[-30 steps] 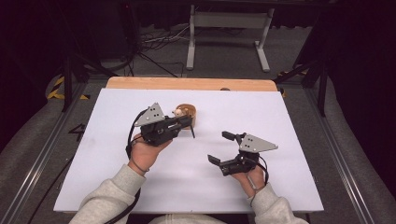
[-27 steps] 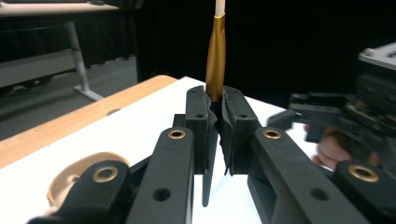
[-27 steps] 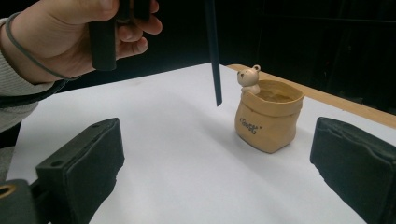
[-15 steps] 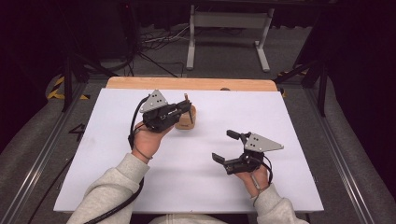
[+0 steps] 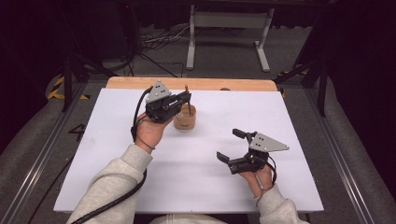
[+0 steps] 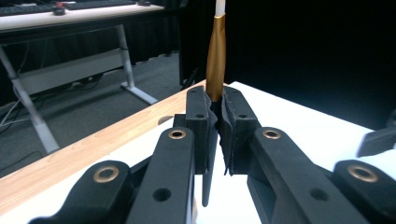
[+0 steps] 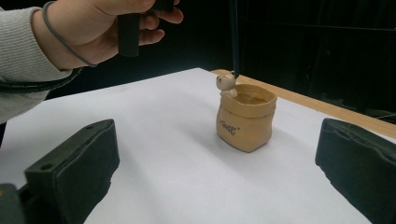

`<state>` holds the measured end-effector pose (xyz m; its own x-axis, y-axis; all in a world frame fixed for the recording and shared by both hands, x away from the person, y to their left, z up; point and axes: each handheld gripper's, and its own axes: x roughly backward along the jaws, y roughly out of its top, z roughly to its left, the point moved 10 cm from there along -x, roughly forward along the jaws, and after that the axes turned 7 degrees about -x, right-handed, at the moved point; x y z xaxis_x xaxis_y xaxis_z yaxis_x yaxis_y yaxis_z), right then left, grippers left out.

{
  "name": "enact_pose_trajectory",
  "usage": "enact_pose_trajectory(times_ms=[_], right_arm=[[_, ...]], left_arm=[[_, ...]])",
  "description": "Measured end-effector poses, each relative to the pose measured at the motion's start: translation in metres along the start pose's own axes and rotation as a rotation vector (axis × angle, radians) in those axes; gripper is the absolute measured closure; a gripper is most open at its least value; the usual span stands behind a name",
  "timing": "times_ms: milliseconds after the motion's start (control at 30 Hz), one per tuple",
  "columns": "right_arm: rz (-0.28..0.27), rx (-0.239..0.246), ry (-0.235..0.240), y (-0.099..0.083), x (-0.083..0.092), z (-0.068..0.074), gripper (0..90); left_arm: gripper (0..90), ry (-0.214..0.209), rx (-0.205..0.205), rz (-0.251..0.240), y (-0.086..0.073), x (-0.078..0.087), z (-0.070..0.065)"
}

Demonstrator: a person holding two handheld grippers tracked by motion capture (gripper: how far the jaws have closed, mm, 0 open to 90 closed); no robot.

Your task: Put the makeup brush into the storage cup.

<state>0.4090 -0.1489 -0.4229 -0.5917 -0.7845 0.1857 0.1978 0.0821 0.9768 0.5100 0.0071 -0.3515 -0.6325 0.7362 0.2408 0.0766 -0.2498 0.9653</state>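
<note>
Now my left tongs [image 5: 187, 96], clamped on the pen [image 6: 215, 56], have carried it from beside the cup [image 5: 185, 117] to right above its mouth, so it looks ready to lower in. My right tongs [image 5: 232, 145] wait wide apart on the counter [image 5: 303, 121].

Wooden table [image 5: 140, 83], light wood showing as a strip along the far edge. White sheet [image 5: 116, 154] covers nearly all of the top, flat, reaching the near and side edges. One item stands directly on the sheet: small tan sack-shaped pot [image 7: 246, 117], upright, left of centre toward the far edge, with a little bear figure [image 7: 227, 83] on its rim and dark print on its side.
</note>
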Motion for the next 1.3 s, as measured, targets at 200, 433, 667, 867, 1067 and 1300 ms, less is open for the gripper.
enact_pose_trajectory(times_ms=[200, 433, 667, 867, 1067, 1300], right_arm=[[-0.009, -0.007, -0.012, 0.001, 0.005, -0.004, 0.0], [-0.017, -0.01, -0.009, 0.001, 0.007, -0.005, 0.0], [-0.028, -0.019, -0.013, 0.003, 0.009, -0.009, 0.0], [-0.03, -0.022, -0.005, 0.003, 0.008, -0.008, 0.0], [-0.037, -0.015, -0.004, 0.005, 0.009, -0.008, 0.1], [-0.037, -0.023, 0.001, 0.005, 0.009, -0.008, 0.1]], left_arm=[[82.7, 0.026, 0.009, 0.014, -0.004, -0.009, 0.009], [82.7, 0.077, 0.013, 0.022, -0.011, -0.017, 0.02], [82.6, 0.104, 0.018, 0.028, -0.012, -0.021, 0.027], [82.6, 0.095, 0.041, 0.025, -0.02, -0.024, 0.027], [82.5, 0.104, 0.037, 0.044, -0.033, -0.029, 0.029], [82.4, 0.083, 0.066, 0.055, -0.04, -0.033, 0.028]])
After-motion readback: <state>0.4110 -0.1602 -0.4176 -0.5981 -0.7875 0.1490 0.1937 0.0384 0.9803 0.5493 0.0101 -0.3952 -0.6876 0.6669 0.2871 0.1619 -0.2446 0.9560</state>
